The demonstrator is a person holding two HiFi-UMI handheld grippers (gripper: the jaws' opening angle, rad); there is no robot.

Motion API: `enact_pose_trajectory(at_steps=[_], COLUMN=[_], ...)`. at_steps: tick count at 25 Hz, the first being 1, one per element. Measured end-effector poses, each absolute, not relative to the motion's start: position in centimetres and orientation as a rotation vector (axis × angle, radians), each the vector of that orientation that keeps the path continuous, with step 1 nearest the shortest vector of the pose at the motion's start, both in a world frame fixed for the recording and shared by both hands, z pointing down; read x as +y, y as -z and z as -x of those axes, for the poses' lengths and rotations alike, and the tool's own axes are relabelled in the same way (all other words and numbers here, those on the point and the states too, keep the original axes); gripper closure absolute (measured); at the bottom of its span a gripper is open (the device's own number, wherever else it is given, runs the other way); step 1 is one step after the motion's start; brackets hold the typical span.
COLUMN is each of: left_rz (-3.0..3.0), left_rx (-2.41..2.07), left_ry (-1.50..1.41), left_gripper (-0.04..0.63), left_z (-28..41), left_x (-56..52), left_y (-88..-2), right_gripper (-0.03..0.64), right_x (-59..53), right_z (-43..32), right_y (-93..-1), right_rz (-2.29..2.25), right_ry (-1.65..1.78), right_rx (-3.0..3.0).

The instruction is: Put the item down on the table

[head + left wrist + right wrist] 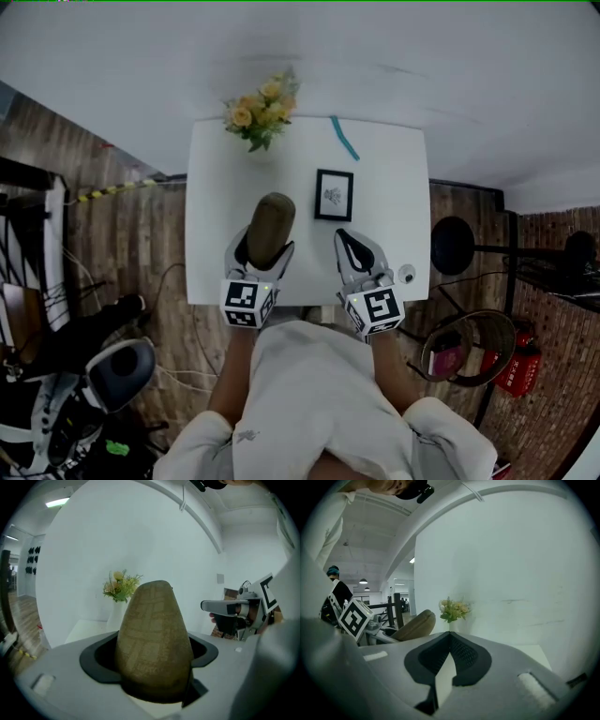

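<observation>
The tan oblong item (271, 225), with a faint woven check on its surface, sits between the jaws of the left gripper (262, 255), which press on its lower part from both sides. Its rounded end juts out past them. It is over the near half of the white counter (214, 178), left of centre. Whether it touches the top, I cannot tell.

The left forearm reaches straight out from the body across the near edge of the counter, with the gripper pointing away and tipped a little downward. The right gripper (343, 236) lies alongside it, apart from it and pointing the same way. Its jaws are closed tip to tip with nothing between them.

There are two grippers, and each carries one marker cube (249, 302).

On the counter there is one framed picture (334, 195), lying just beyond the right gripper. One bunch of yellow flowers (262, 112) stands at the far edge, and one teal strip (344, 138) lies to its right. One small round object (406, 274) sits by the near right corner.
</observation>
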State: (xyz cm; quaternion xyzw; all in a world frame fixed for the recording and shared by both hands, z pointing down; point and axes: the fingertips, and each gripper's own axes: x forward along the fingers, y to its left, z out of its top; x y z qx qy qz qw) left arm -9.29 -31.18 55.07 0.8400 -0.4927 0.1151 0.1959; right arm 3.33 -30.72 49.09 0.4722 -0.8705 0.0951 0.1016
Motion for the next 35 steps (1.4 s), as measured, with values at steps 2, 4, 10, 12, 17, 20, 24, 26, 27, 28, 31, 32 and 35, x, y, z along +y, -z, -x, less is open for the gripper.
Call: enact_pose_trajectory(at_steps=[2,4,10,12,17,20,24,26,27,28,31,32,35], left_rz=[-2.34,-2.33,-2.303,-2.293,-2.27,-2.257,-2.224,-2.208,-2.2,-2.191,-2.166,-2.161,-2.147], left_rx=[-1.366,-1.349,-1.307,-1.293,-1.26,-1.242,-1.234,-1.235,-1.234,-1.233,-1.233,-1.237,-1.254], left_ry=[-0.349,-0.378,-0.449,-0.473,-0.518,-0.548,-0.586,-0.603,-0.614,-0.626,-0.677,-0.692,-0.723], left_gripper=[0.187,0.187,0.187,0.187,0.187,0.187,0.187,0.186,0.186,0.186,0.186,0.186,0.184], left_z=[9.5,9.6,10.0,10.1,10.1,10.1,10.2,10.1,10.1,10.0,9.8,9.7,9.6], left_x=[-31.3,-31.5,-32.4,-32.5,-33.4,-33.7,-33.9,-33.9,-33.9,-33.9,-33.8,-33.8,-34.2], left_y=[-56.0,-57.0,-59.9,-60.7,-62.9,-64.2,-65.6,-66.4,-66.8,-67.2,-68.4,-68.7,-69.5], right_gripper=[0.614,0.614,0.614,0.614,0.614,0.614,0.614,0.614,0.614,0.614,0.614,0.614,0.614], right_x=[-31.0,-31.2,-32.0,-32.1,-32.6,-32.9,-33.1,-33.2,-33.2,-33.1,-33.0,-32.9,-32.9], right_z=[-2.9,-2.6,-1.7,-1.5,-1.2,-1.1,-1.0,-0.9,-1.0,-1.0,-1.1,-1.2,-1.2], right_y=[-49.7,-50.4,-52.7,-53.4,-55.5,-56.7,-58.0,-58.7,-59.0,-59.3,-60.1,-60.4,-61.1], right_rz=[-1.39,-1.389,-1.384,-1.382,-1.375,-1.371,-1.355,-1.342,-1.336,-1.33,-1.308,-1.3,-1.271], right_ry=[-0.294,-0.307,-0.344,-0.356,-0.395,-0.414,-0.425,-0.43,-0.434,-0.439,-0.46,-0.467,-0.487], right_rx=[-2.555,-2.538,-2.486,-2.47,-2.423,-2.4,-2.376,-2.369,-2.366,-2.364,-2.362,-2.364,-2.365])
